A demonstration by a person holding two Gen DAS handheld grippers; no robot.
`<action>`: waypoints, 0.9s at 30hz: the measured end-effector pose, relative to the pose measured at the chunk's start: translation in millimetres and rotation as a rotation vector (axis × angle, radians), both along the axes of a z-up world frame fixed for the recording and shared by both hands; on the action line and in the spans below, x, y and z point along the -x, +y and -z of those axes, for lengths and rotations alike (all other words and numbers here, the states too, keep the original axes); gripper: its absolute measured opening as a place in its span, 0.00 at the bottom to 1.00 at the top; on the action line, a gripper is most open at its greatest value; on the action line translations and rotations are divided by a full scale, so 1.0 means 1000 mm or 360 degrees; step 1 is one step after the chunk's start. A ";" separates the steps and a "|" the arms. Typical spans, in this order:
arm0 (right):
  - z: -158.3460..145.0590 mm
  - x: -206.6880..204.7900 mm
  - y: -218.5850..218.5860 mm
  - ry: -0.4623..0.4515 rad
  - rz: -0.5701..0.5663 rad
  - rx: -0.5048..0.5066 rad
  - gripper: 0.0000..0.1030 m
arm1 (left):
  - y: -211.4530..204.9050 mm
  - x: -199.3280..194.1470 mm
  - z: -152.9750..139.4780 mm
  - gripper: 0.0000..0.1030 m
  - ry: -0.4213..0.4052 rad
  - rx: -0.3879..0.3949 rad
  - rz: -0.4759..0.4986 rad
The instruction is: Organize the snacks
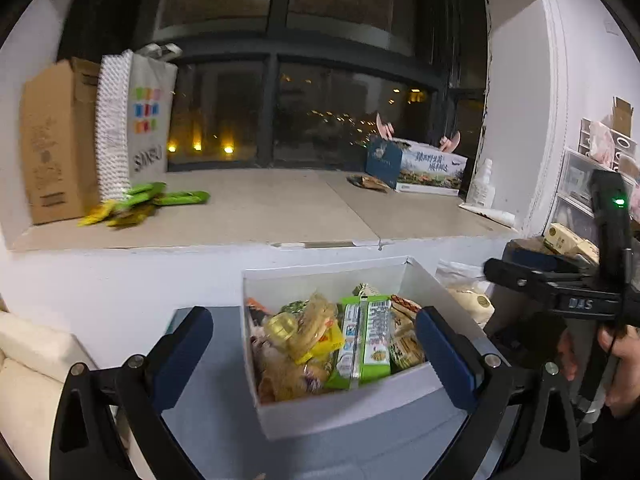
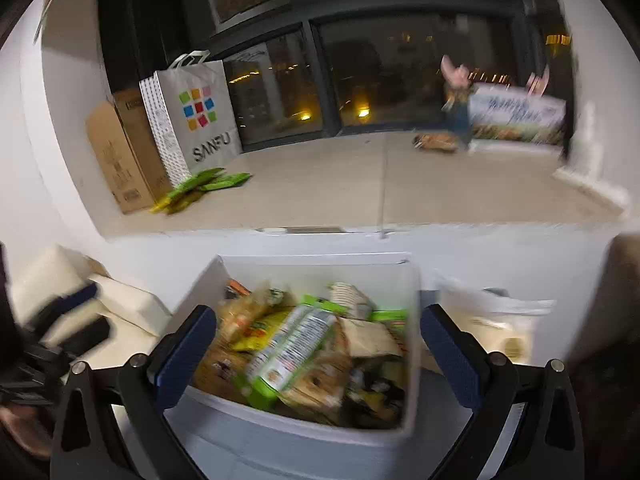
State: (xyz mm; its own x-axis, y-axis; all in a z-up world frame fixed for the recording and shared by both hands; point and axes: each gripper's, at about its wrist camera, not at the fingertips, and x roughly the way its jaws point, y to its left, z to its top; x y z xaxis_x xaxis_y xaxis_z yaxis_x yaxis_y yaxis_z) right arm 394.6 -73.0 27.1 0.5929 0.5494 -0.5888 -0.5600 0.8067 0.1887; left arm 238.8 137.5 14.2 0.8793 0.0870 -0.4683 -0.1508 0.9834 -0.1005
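Observation:
A white box [image 1: 344, 410] [image 2: 280, 428] full of mixed snack packets stands below the window ledge. A long green bar packet [image 1: 374, 338] [image 2: 288, 350] lies on top of the pile. My left gripper [image 1: 314, 354] is open and empty, hovering over the box. My right gripper [image 2: 318, 354] is open and empty, also over the box; it shows in the left wrist view [image 1: 560, 280] at the right. Several green and yellow packets [image 1: 140, 202] [image 2: 200, 188] lie on the ledge [image 1: 280, 208] at the left. A brown packet [image 1: 368, 182] [image 2: 436, 142] lies on the ledge further right.
A cardboard box [image 1: 56, 144] [image 2: 120, 152] and a SANFU paper bag [image 1: 148, 120] [image 2: 196, 116] stand at the ledge's left end. A printed carton [image 1: 420, 168] [image 2: 516, 120] stands at its right end. A white bottle [image 1: 482, 184] and storage drawers [image 1: 580, 184] are at the right. White cushions [image 2: 100, 300] lie at the left.

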 end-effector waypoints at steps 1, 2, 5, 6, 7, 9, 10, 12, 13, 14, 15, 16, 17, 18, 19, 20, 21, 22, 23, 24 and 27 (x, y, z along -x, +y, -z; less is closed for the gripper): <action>-0.006 0.012 -0.003 -0.0060 0.0016 0.0035 1.00 | -0.004 0.013 -0.002 1.00 -0.0023 -0.0008 -0.0001; -0.012 0.027 -0.007 -0.0114 0.0010 0.0034 1.00 | -0.009 0.029 -0.005 1.00 -0.0057 -0.0016 0.0001; -0.028 0.072 -0.020 -0.0207 -0.0044 -0.0028 1.00 | -0.024 0.064 -0.004 1.00 -0.0099 0.0012 0.0031; -0.031 0.086 -0.023 -0.0197 -0.0070 -0.0030 1.00 | -0.030 0.074 -0.003 1.00 -0.0096 0.0021 0.0038; -0.034 0.102 -0.027 -0.0192 -0.0105 -0.0045 1.00 | -0.035 0.083 -0.002 1.00 -0.0087 0.0041 0.0043; -0.035 0.127 -0.037 -0.0198 -0.0149 -0.0102 1.00 | -0.047 0.112 -0.002 1.00 -0.0108 0.0102 0.0050; -0.034 0.140 -0.041 -0.0202 -0.0157 -0.0100 1.00 | -0.051 0.120 -0.001 1.00 -0.0115 0.0115 0.0050; -0.028 0.169 -0.051 -0.0218 -0.0115 -0.0068 1.00 | -0.065 0.144 -0.002 1.00 -0.0128 0.0110 0.0051; -0.025 0.182 -0.056 -0.0222 -0.0096 -0.0069 1.00 | -0.072 0.155 -0.003 1.00 -0.0116 0.0105 0.0054; -0.022 0.192 -0.059 -0.0213 -0.0100 -0.0076 1.00 | -0.081 0.168 -0.002 1.00 -0.0114 0.0085 0.0067; -0.019 0.205 -0.062 -0.0204 -0.0117 -0.0065 1.00 | -0.088 0.178 -0.001 1.00 -0.0109 0.0060 0.0079; -0.015 0.219 -0.066 -0.0216 -0.0126 -0.0063 1.00 | -0.094 0.185 0.000 1.00 -0.0092 0.0044 0.0082; -0.012 0.229 -0.070 -0.0224 -0.0127 -0.0066 1.00 | -0.099 0.195 0.002 1.00 -0.0068 0.0048 0.0069; -0.010 0.239 -0.073 -0.0231 -0.0124 -0.0054 1.00 | -0.102 0.200 0.004 1.00 -0.0055 0.0059 0.0070; -0.007 0.249 -0.077 -0.0239 -0.0123 -0.0042 1.00 | -0.105 0.206 0.006 1.00 -0.0032 0.0078 0.0094; -0.005 0.258 -0.082 -0.0241 -0.0111 -0.0045 1.00 | -0.106 0.209 0.008 1.00 -0.0021 0.0080 0.0094; -0.003 0.264 -0.086 -0.0233 -0.0099 -0.0046 1.00 | -0.107 0.211 0.009 1.00 -0.0017 0.0077 0.0087; -0.001 0.268 -0.090 -0.0217 -0.0099 -0.0049 1.00 | -0.107 0.213 0.010 1.00 -0.0009 0.0078 0.0084; 0.000 0.271 -0.092 -0.0206 -0.0097 -0.0044 1.00 | -0.106 0.215 0.010 1.00 -0.0002 0.0082 0.0057; 0.002 0.272 -0.094 -0.0197 -0.0091 -0.0035 1.00 | -0.105 0.214 0.010 1.00 -0.0007 0.0087 0.0041; 0.002 0.271 -0.099 -0.0189 -0.0082 -0.0033 1.00 | -0.100 0.213 0.010 1.00 -0.0010 0.0107 0.0037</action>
State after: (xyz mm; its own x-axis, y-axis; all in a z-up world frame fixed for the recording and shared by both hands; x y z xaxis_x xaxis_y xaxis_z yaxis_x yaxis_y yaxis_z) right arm 123.2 -171.7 25.6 0.6283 0.5924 -0.5042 -0.6202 0.7727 0.1350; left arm 25.5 37.1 4.1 0.8838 0.0346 -0.4666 -0.1268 0.9777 -0.1677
